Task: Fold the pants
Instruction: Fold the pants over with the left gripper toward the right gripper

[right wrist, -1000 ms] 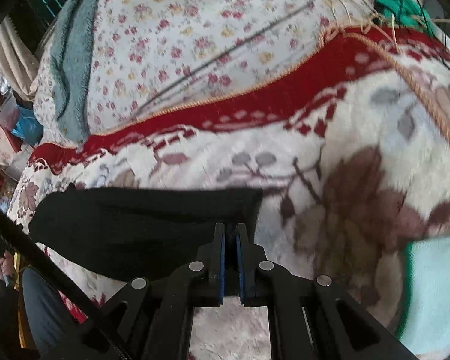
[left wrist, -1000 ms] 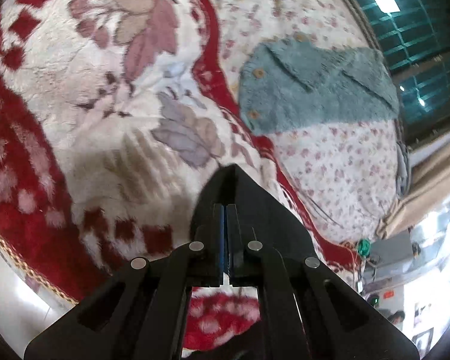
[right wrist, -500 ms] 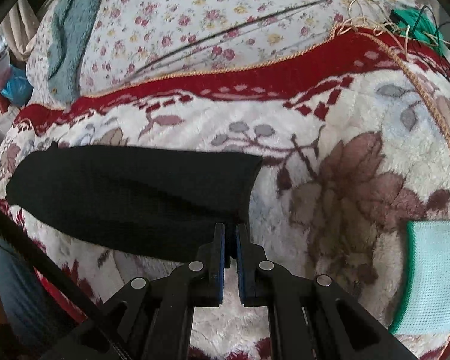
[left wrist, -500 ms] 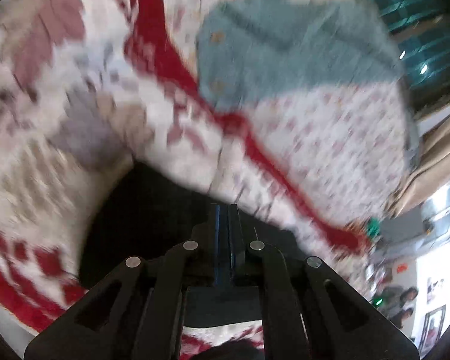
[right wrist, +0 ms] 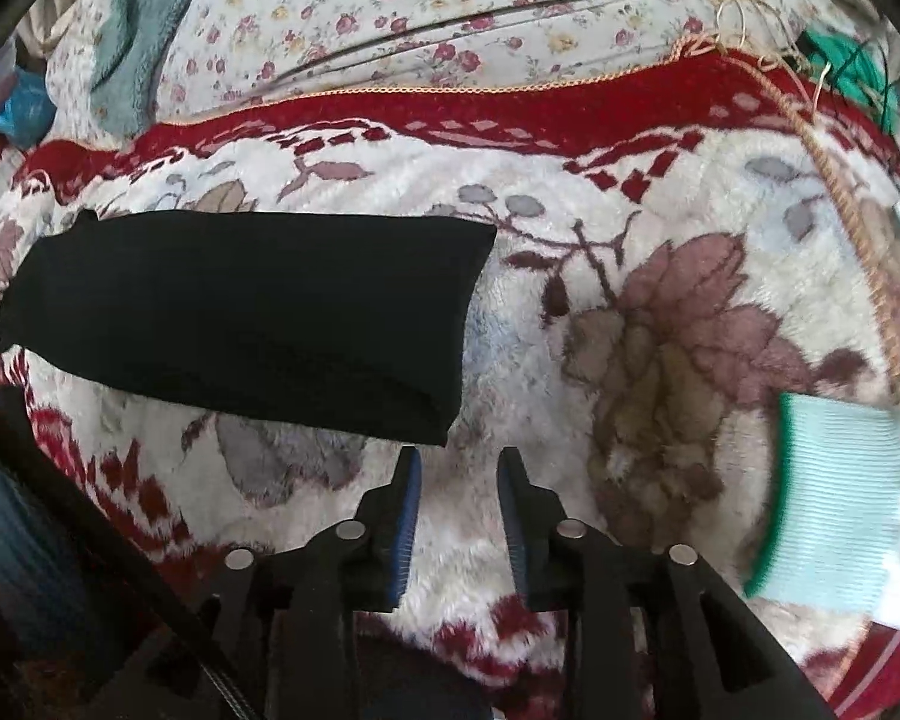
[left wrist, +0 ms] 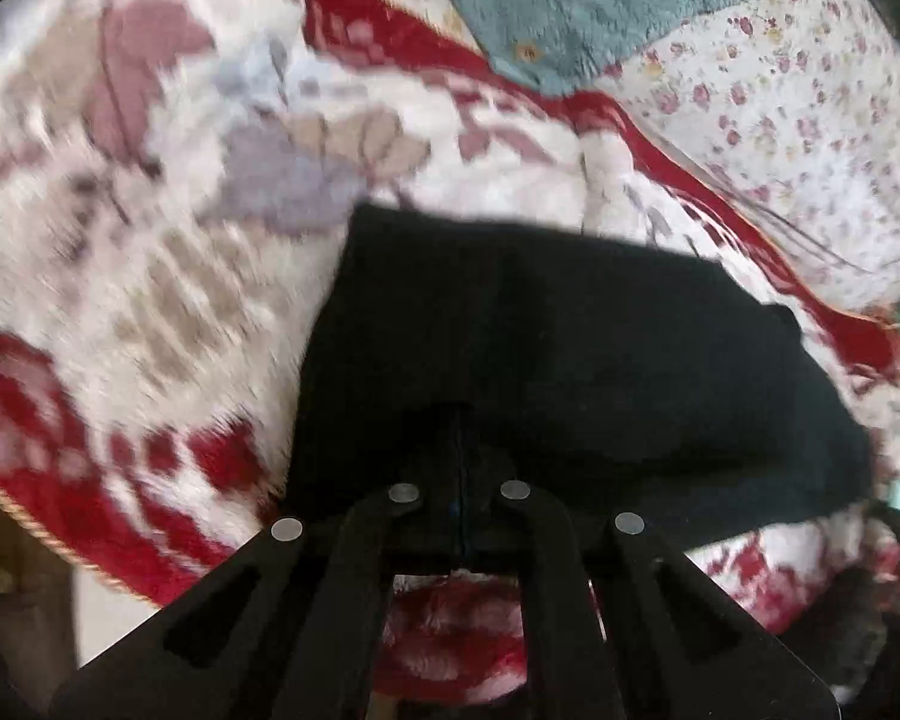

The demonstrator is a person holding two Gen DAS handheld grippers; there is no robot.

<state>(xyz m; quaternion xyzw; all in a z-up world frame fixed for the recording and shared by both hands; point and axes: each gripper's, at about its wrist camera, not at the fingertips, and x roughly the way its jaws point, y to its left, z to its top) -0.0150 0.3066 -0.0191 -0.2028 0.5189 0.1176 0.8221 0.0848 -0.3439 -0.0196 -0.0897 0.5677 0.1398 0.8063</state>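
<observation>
Black pants lie folded in a long flat band on the red and white floral blanket. My right gripper hovers just short of their near right corner. Its jaws are opening, and only bare blanket shows between them. In the left wrist view the pants spread out ahead. My left gripper points down at their near edge, shut, with the black cloth pinched between its tips. The fingertips are hard to make out against the dark cloth.
A blue-green buttoned knit lies on the flowered sheet beyond the blanket. A mint ribbed cloth sits at the right of the blanket. The blanket's corded edge drops off at the lower left.
The right gripper has opened and let go of the pants corner, which now lies on the blanket. The left gripper swung round, and the pants now spread flat ahead of it.
</observation>
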